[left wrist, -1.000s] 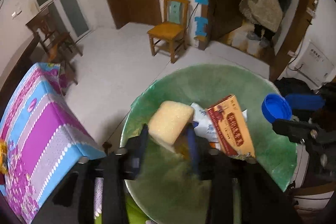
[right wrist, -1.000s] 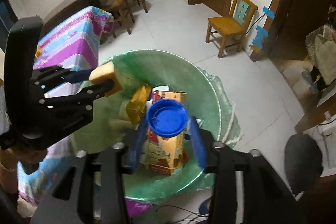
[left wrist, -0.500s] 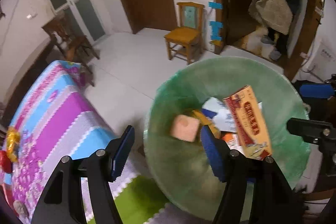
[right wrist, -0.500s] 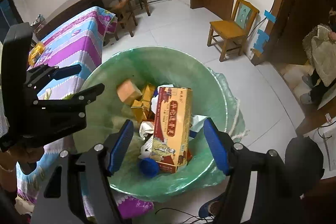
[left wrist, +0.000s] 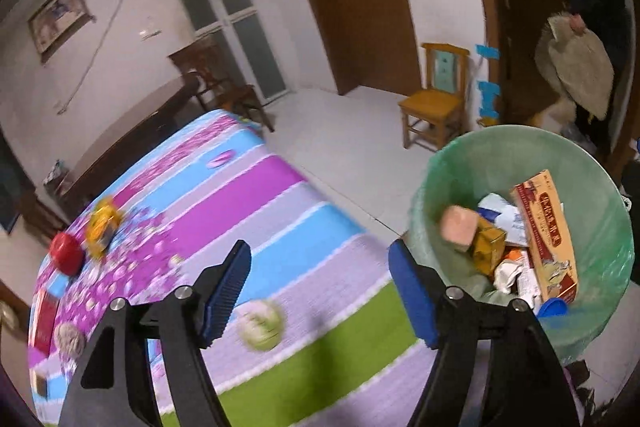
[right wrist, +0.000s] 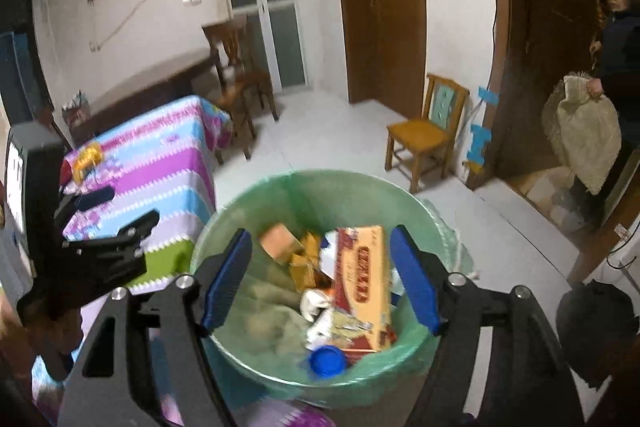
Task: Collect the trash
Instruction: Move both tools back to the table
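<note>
A bin lined with a green bag (left wrist: 600, 267) (right wrist: 256, 211) stands beside the striped table. In it lie a sponge block (left wrist: 458, 229) (right wrist: 280, 237), a red-and-tan carton (left wrist: 546, 231) (right wrist: 362, 279), a blue lid (right wrist: 327, 361) (left wrist: 552, 307) and other scraps. My left gripper (left wrist: 320, 291) is open and empty over the table edge, left of the bin; it also shows in the right wrist view (right wrist: 116, 211). My right gripper (right wrist: 320, 283) is open and empty above the bin. A crumpled pale ball (left wrist: 260, 323) lies on the table.
The striped cloth table (left wrist: 248, 211) holds a red round object (left wrist: 66, 253), a yellow packet (left wrist: 102, 225) and small items at the left. A wooden chair (left wrist: 436, 107) stands on the floor. A person holding a cloth (right wrist: 588, 135) stands in the doorway.
The sponge dropped from my left gripper and the blue lid from my right into the bin. Both grippers opened. My left gripper swung left over the table.
</note>
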Tool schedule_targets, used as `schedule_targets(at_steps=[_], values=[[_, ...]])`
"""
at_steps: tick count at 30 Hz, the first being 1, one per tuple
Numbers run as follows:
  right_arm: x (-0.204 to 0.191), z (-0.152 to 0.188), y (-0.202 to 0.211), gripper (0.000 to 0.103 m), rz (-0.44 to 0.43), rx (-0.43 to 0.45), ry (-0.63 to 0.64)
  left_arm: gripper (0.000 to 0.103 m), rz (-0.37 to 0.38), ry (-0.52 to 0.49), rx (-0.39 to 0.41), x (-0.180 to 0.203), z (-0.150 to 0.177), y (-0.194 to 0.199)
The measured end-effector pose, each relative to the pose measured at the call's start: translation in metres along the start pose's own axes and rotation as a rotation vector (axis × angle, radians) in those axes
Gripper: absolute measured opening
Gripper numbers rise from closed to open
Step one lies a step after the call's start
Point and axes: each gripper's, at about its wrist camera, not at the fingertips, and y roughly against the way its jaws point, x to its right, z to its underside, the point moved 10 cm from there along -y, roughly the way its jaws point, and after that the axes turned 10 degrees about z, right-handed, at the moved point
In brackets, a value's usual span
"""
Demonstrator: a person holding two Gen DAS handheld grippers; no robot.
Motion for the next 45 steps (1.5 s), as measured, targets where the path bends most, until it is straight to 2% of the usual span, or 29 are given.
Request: schedule_targets(at_steps=[5,9,13,17,20,23,29,32,40,45], values=[[-0.032,-0.001,0.007,0.07,-0.033,0.033,0.022,0.076,-0.007,0.076,0.01,-0.034,0.026,0.031],[-0.063,0.001,0.014,0.07,-0.064,0.051,0.066,0.078,-0.017,0.168,0.018,-0.071,0.062,0.063],[-0.11,0.01,0.016,0.07,-0.12,0.051,0.149,0.078,-0.041,0.26,0.027,-0.112,0.093,0.093],[-0.176,0.029,0.024,0.07,-0.216,0.039,0.273,0.079,-0.081,0.328,0.04,-0.154,0.121,0.121],[-0.218,0.045,0.031,0.07,-0.283,0.028,0.356,0.079,-0.128,0.4,0.039,-0.195,0.144,0.139],[-0.259,0.061,0.041,0.07,-0.356,0.019,0.436,0.079,-0.209,0.475,0.03,-0.246,0.171,0.153],[-0.315,0.08,0.059,0.07,-0.497,-0.011,0.535,0.079,-0.292,0.579,-0.02,-0.312,0.224,0.169],[-0.335,0.086,0.065,0.07,-0.54,-0.015,0.569,0.079,-0.316,0.604,-0.034,-0.329,0.243,0.174],[-0.372,0.11,0.079,0.071,-0.645,-0.042,0.659,0.079,-0.308,0.67,-0.052,-0.343,0.276,0.18],[-0.402,0.098,0.081,0.071,-0.645,-0.015,0.695,0.079,-0.305,0.673,-0.058,-0.35,0.276,0.173]])
